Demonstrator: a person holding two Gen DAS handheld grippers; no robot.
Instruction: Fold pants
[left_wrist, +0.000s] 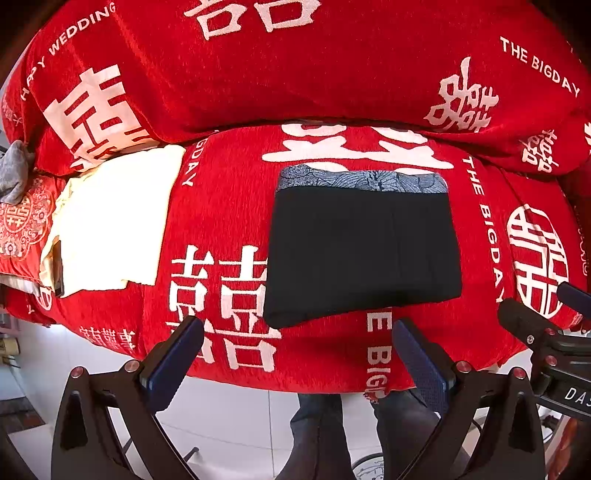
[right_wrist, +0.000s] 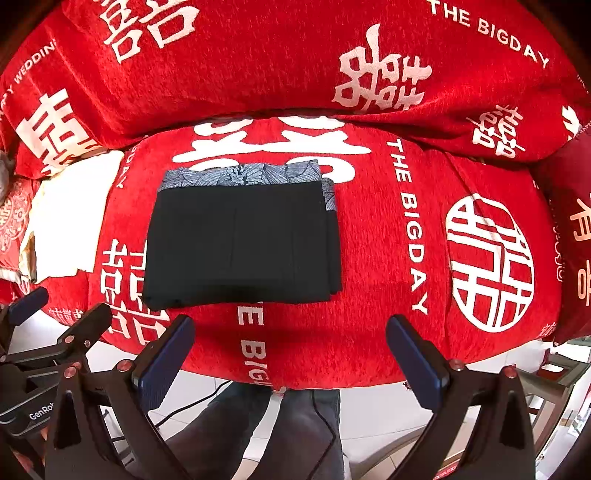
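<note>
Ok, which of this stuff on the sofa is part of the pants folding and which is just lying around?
Part of the job:
- black pants, already folded
- left gripper
- right gripper

Lying about:
- cream cloth
- grey cloth
- patterned cushion

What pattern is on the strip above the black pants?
A blue-grey leaf print on the strip, clearest in the right wrist view.

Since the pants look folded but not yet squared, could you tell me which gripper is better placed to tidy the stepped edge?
Right, probably. The right gripper is open in front of the black pants, whose offset layers lie on its side. The left gripper sits further left.
</note>
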